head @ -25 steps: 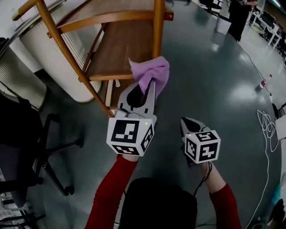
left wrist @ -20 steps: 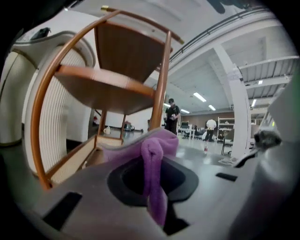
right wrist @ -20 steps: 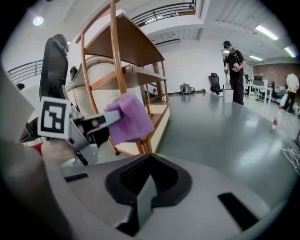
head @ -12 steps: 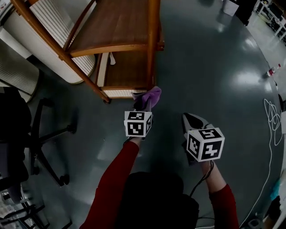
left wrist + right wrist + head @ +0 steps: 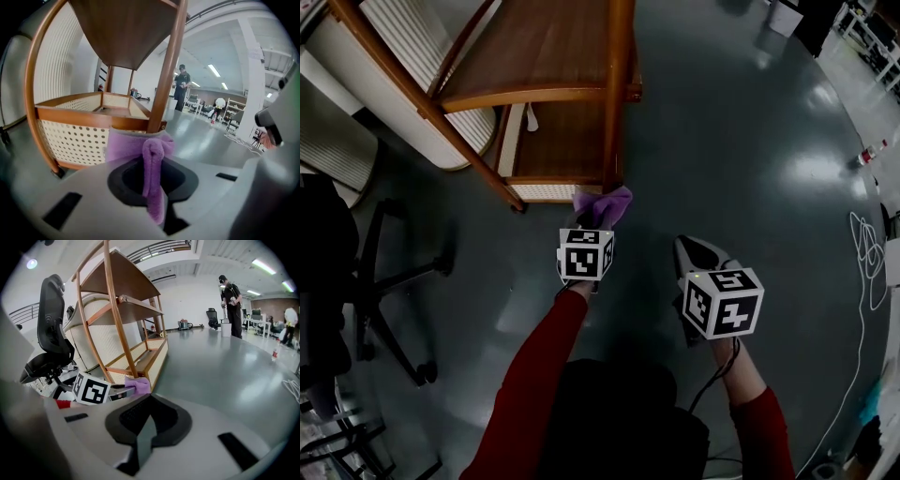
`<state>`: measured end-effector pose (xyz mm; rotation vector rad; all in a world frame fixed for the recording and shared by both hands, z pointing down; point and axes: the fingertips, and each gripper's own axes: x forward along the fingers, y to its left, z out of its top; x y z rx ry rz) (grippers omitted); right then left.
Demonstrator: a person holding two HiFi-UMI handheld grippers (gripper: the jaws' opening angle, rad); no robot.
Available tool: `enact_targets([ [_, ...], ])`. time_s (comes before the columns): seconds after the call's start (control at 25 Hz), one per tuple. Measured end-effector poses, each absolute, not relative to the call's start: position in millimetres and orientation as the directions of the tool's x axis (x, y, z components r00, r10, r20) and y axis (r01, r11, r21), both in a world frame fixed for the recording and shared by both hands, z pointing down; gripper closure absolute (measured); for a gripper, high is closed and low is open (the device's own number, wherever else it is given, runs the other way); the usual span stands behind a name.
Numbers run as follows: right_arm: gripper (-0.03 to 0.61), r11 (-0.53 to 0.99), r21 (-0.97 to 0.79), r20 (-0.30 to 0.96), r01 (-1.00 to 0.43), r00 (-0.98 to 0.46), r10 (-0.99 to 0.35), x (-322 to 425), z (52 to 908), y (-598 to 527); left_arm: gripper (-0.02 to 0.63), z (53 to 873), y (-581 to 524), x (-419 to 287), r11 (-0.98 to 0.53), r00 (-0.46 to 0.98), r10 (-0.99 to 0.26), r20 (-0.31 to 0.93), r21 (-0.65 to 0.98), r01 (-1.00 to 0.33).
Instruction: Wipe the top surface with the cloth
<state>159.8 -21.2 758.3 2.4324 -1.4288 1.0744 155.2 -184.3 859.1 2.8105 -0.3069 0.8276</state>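
A wooden shelf unit (image 5: 546, 84) stands at the top of the head view; its lowest tier has a perforated cane front (image 5: 70, 140). My left gripper (image 5: 596, 219) is shut on a purple cloth (image 5: 602, 203), low down beside the unit's front right post (image 5: 616, 103). In the left gripper view the cloth (image 5: 140, 145) bunches out of the left gripper (image 5: 157, 197) just before the bottom rail. From the right gripper view I see the cloth (image 5: 137, 385) at the foot of the shelf unit (image 5: 122, 305). My right gripper (image 5: 683, 244) hangs over the floor to the right, shut and empty (image 5: 147, 427).
A black office chair (image 5: 356, 281) stands to the left. A white ribbed curved panel (image 5: 403, 56) sits behind the shelf unit. A cable (image 5: 862, 244) and a small bottle (image 5: 867, 155) lie on the grey floor at the right. A person (image 5: 229, 291) stands far off.
My left gripper has dropped with the cloth from the middle shelf's edge down to the unit's bottom front corner. The right gripper has stayed roughly where it was.
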Motion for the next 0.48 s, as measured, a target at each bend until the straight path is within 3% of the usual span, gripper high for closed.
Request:
enact_targets([
  [0.28, 0.575, -0.487, -0.243, 0.489, -0.839, 0.328, -0.808, 165.4, 669.0, -37.8, 0.566, 659.5, -161.9, 109.4, -0.984, 0.97, -0.141, 0.2, 0.078, -0.159],
  [0.48, 0.575, -0.423, -0.257, 0.436, -0.869, 0.286, -0.853, 172.6, 547.6, -45.4, 0.566, 525.8, -156.1, 88.5, -0.989, 0.975, -0.141, 0.169, 0.019, -0.147],
])
